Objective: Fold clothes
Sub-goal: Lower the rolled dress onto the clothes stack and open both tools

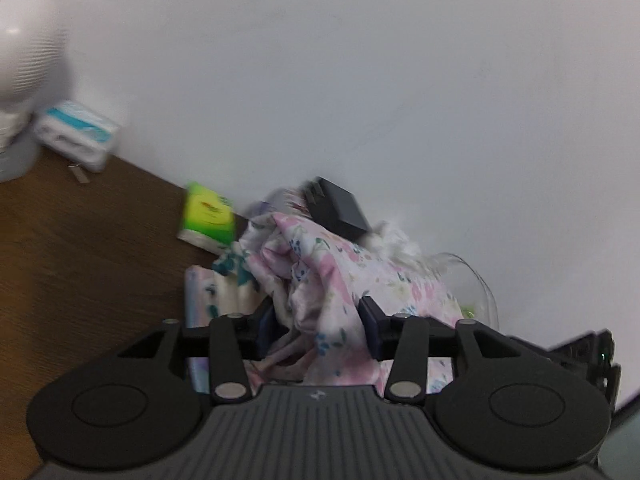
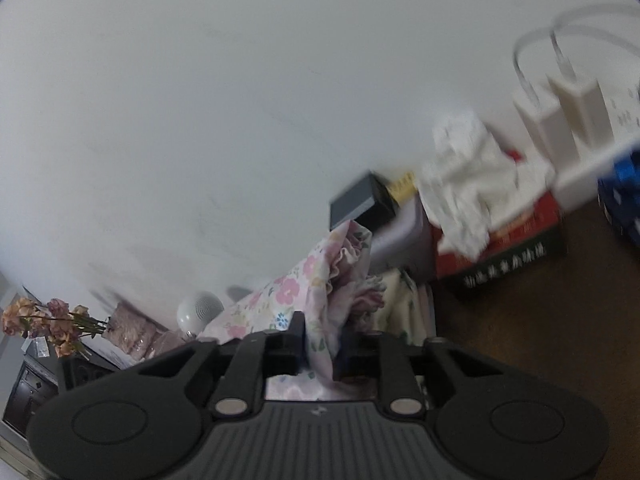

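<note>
Two claws at a floral garment on a brown desk

The left claw (image 1: 318, 330) stands spread around the pink floral garment (image 1: 340, 276), bunched against the wall; the right claw (image 2: 320, 354) stands narrower, cloth between its fingers, grip unclear.

Both the left gripper (image 1: 318, 326) and right gripper (image 2: 320, 354) are matte black with ribbed grey bases, round side discs, silver pivot screws, and what look like dark blue pads, though blurred.

Pink floral garment (image 1: 320, 280); green-yellow tissue pack (image 1: 208, 216); brown table (image 1: 80, 248).
</note>
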Action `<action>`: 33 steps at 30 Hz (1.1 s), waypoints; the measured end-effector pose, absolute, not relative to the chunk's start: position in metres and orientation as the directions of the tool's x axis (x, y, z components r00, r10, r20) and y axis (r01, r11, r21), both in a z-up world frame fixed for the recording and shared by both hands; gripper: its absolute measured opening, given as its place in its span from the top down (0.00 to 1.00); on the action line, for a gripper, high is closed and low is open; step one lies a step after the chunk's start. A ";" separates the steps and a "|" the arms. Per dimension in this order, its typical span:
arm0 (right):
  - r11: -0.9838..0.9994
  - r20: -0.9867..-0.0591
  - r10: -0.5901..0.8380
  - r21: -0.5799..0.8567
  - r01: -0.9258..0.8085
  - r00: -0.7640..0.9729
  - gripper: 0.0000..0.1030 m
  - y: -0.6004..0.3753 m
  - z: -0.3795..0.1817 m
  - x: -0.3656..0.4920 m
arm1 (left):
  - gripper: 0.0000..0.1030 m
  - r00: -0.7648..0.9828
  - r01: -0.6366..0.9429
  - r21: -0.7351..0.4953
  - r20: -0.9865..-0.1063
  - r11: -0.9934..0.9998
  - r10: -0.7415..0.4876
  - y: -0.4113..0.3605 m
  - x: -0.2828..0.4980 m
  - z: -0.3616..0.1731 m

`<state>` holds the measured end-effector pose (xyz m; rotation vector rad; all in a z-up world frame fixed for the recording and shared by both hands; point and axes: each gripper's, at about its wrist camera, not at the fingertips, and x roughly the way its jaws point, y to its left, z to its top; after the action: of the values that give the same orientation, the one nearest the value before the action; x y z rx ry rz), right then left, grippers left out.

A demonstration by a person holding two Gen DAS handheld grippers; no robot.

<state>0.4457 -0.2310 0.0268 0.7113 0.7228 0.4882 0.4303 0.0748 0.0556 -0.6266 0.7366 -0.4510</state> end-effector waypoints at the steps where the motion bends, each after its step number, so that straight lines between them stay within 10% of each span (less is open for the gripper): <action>1: 0.668 -0.425 0.622 0.726 -0.162 0.658 0.71 -0.233 0.026 0.447 | 0.46 0.683 0.141 -0.662 -0.473 0.736 -0.556 0.077 0.429 0.058; 17: 0.781 -0.338 0.410 0.609 -0.135 0.847 0.41 -0.247 0.038 0.417 | 0.56 0.771 0.092 -0.564 -0.481 0.820 -0.417 0.072 0.417 0.055; 21: 0.790 -0.348 0.415 0.597 -0.143 0.841 0.94 -0.252 0.046 0.416 | 0.56 0.763 0.091 -0.577 -0.483 0.812 -0.429 0.073 0.419 0.046; 33: 0.798 -0.337 0.413 0.582 -0.157 0.846 0.83 -0.240 0.054 0.413 | 0.45 0.761 0.077 -0.633 -0.462 0.771 -0.456 0.101 0.410 0.054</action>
<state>0.4130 -0.2396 0.0540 0.5708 0.4727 0.3182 0.4096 0.1008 0.0545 -0.6310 0.6479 -0.3119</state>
